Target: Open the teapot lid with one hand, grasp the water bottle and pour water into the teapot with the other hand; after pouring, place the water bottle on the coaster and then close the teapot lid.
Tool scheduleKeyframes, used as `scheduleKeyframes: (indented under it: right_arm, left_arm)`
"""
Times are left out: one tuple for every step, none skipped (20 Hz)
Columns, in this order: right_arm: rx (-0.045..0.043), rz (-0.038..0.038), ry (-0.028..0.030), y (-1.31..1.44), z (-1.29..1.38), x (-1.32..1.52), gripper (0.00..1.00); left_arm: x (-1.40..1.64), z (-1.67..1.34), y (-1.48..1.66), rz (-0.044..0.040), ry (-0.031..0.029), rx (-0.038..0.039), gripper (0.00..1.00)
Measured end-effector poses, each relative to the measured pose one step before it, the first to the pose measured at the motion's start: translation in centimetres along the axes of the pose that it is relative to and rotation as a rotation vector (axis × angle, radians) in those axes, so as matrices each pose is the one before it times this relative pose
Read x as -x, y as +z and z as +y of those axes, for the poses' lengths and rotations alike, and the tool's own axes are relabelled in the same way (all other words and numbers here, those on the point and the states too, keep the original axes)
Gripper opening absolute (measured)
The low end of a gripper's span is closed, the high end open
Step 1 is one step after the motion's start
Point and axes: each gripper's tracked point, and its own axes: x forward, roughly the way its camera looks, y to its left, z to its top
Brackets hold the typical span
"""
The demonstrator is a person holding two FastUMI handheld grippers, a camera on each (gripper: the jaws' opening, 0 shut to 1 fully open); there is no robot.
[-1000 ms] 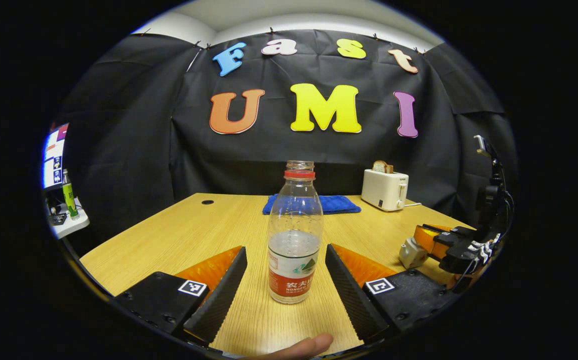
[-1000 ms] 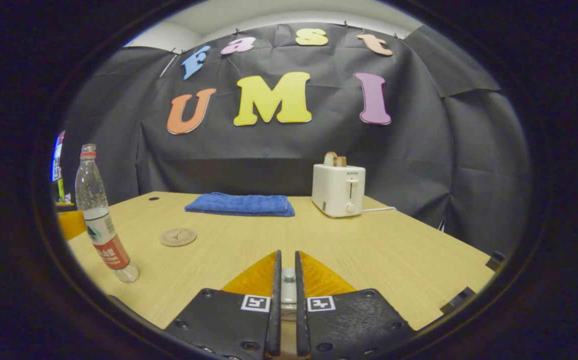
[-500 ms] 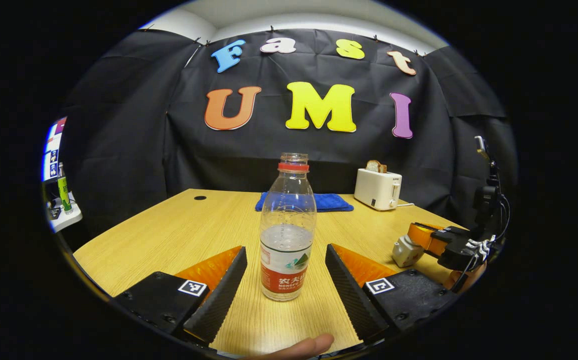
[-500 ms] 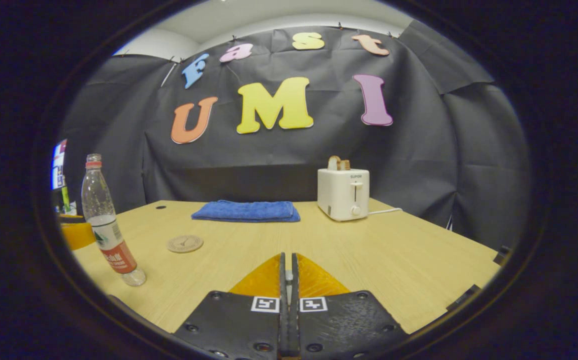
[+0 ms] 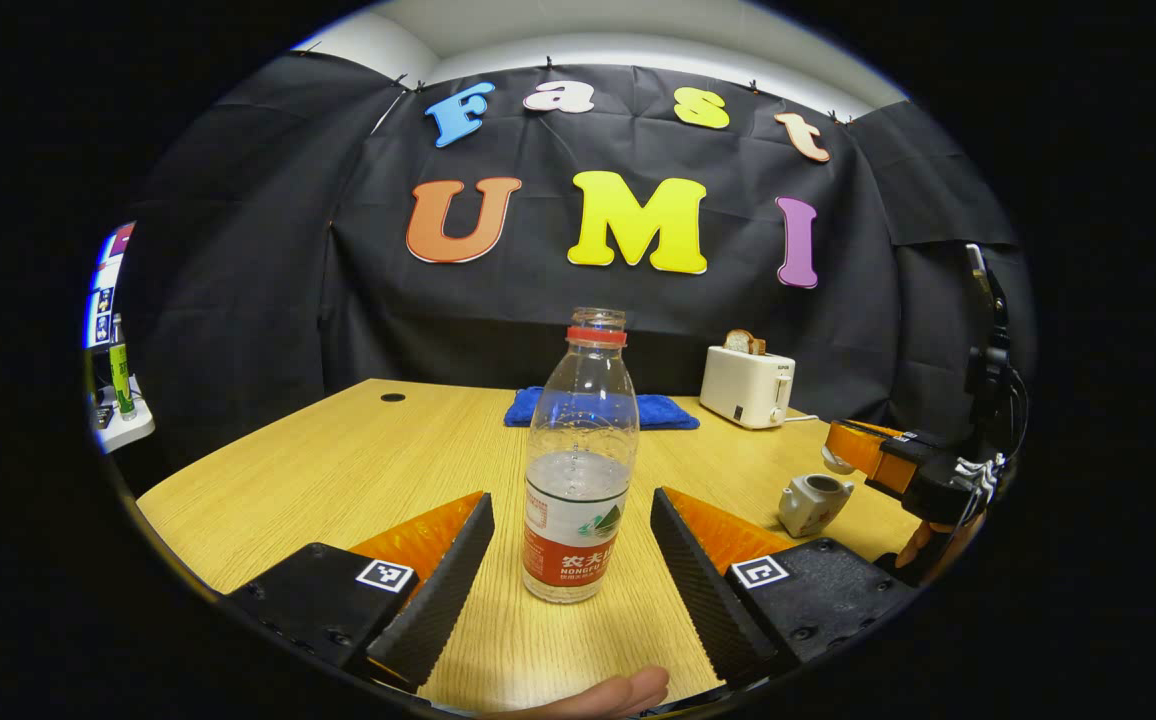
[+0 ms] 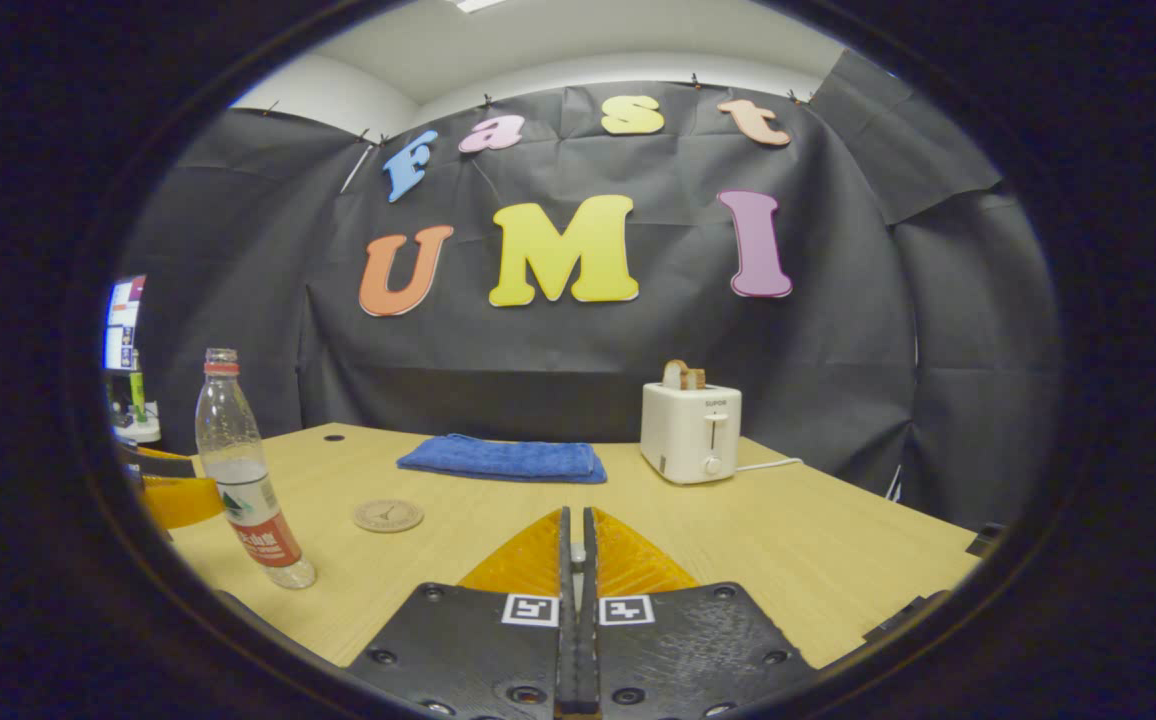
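Lid lifted off teapot; bottle uncapped, ungrasped.

Left gripper (image 5: 570, 520) stands wide apart, fingers either side of the water bottle (image 5: 578, 470) without touching it; bottle upright on the counter (image 5: 338, 470). Right gripper (image 6: 575, 560) is closed to a thin slit around a small pale piece; in the left gripper view the lid (image 5: 835, 459) sits at its tip, above the open teapot (image 5: 811, 503). Coaster (image 6: 388, 515) lies near the bottle.

Open lanes beside the bottle, clutter at the far edge

The bottle (image 5: 578, 470) stands between the left tool's (image 5: 570, 520) spread fingers, bare tabletop (image 5: 338, 470) on both sides. The towel (image 6: 503, 458) and toaster (image 6: 690, 432) block the far edge; the coaster (image 6: 388, 515) lies flat, with open tabletop around it.
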Motion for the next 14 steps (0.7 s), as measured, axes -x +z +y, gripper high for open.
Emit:
scheduleKeyframes:
  right_arm:
    - [-0.00622,0.00831,0.00322,0.094,0.123,0.341,0.0]
    - [0.00793,0.00521,0.00265,0.101,0.191,0.303,0.0]
    - [0.01741,-0.00036,-0.00446,0.17,-0.027,0.392,0.0]
    - [0.01918,-0.00917,-0.00379,0.338,-0.142,0.343,0.0]
    - [0.01752,-0.0099,-0.00902,0.474,-0.207,0.395,0.0]
    - [0.01241,-0.00744,-0.00934,0.325,-0.388,0.229,0.0]
    - [0.00222,-0.00749,-0.00513,0.383,-0.219,0.298,0.0]
    - [0.00169,-0.00093,-0.00391,0.126,-0.223,0.275,0.0]
    - [0.00443,0.00353,-0.00152,0.078,-0.229,0.229,0.0]
    - [0.00314,0.00151,0.00073,-0.017,-0.245,0.258,0.0]
    - [0.00166,-0.00176,-0.00222,0.134,-0.252,0.312,0.0]
    - [-0.00111,-0.00343,-0.00575,0.076,-0.411,0.308,0.0]
    - [-0.00225,-0.0024,-0.00851,0.115,-0.443,0.202,0.0]
    - [-0.00061,-0.00214,-0.00946,0.038,-0.335,0.226,0.0]
  left_arm:
    - [-0.034,-0.128,-0.025,-0.00369,-0.00557,-0.01085,0.99]
    - [-0.042,0.028,0.048,-0.00631,-0.00105,-0.01188,0.99]
    - [-0.069,0.18,0.042,-0.0076,0.00529,-0.00773,0.99]
    - [-0.195,-0.243,-0.025,-0.0025,-0.00709,-0.00758,0.99]
    - [-0.309,-0.449,-0.092,-0.00151,-0.01062,-0.01123,0.99]
    - [-0.457,-0.178,0.027,-0.00689,-0.00115,-0.0118,0.99]
    - [-0.302,0.118,-0.032,-0.00322,0.00608,-0.00719,0.99]
    - [-0.418,-0.079,-0.079,0.00184,0.00447,-0.00123,0.99]
    - [-0.258,-0.008,-0.196,0.00304,0.00513,0.00073,0.99]
    - [-0.276,-0.036,0.022,-0.00649,0.00232,0.00056,0.99]
    - [-0.308,-0.063,0.045,-0.00659,0.00109,0.00822,0.99]
    - [-0.314,-0.015,-0.005,-0.00203,-0.00077,0.00985,0.99]
    - [-0.315,-0.12,-0.02,-0.00458,-0.00297,0.00868,0.99]
    - [-0.276,0.108,0.022,-0.00155,0.00023,0.0051,0.99]
